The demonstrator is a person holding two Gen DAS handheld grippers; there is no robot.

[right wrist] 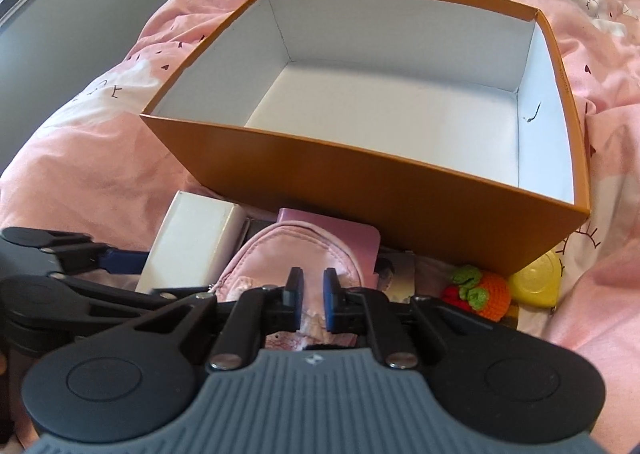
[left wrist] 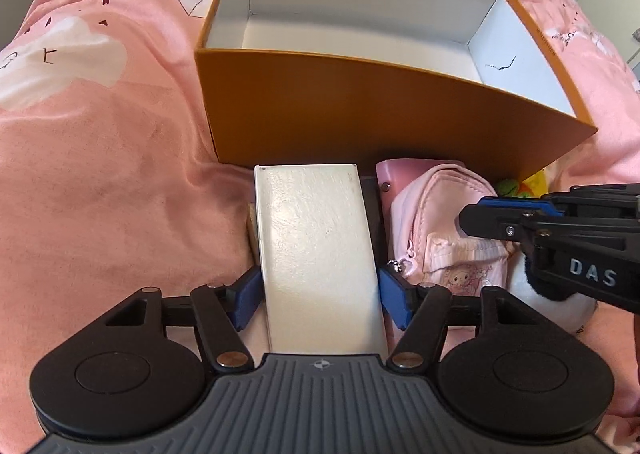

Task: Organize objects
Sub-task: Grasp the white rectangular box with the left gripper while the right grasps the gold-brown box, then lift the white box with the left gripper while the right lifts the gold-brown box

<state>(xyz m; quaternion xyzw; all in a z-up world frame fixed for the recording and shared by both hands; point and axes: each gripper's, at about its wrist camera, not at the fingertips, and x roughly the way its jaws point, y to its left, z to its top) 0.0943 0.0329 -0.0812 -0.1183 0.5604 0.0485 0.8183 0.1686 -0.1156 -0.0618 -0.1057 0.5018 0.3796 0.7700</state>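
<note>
Both grabs are in progress and nothing is in the orange box [right wrist: 360, 190] yet: its white inside is bare in both wrist views. It sits on the pink duvet [left wrist: 100, 174], open top up, directly behind the clutter.

My left gripper [left wrist: 320, 294] is spread wide around the white box [left wrist: 316, 254]. The blue pads sit against its two long sides near the close end. From the left wrist view they look to be touching it, so I call this a grip on a wide thing, though I can't tell how firm it is. The white box lies flat, its far end nearly against the orange wall.

My right gripper [right wrist: 310, 300] is narrowed down over the pink pouch [right wrist: 288, 254], just right of the white box. The jaws stand close with a slim gap, and pouch fabric shows in that gap. I can't confirm they're pinching it, as it may only be hovering above the top.

Beside the pouch are a pink notebook [right wrist: 344, 232], a crocheted strawberry-carrot toy [right wrist: 480, 292] and a yellow tape measure [right wrist: 536, 280], all untouched at the foot of the orange box.

Next move, as I judge it: lift the white box straight up enough to clear the near wall, carry it forward and lower it inside. I should confirm the hold on the pouch before raising it. The two grippers are near each other, so I'd move one at a time.
</note>
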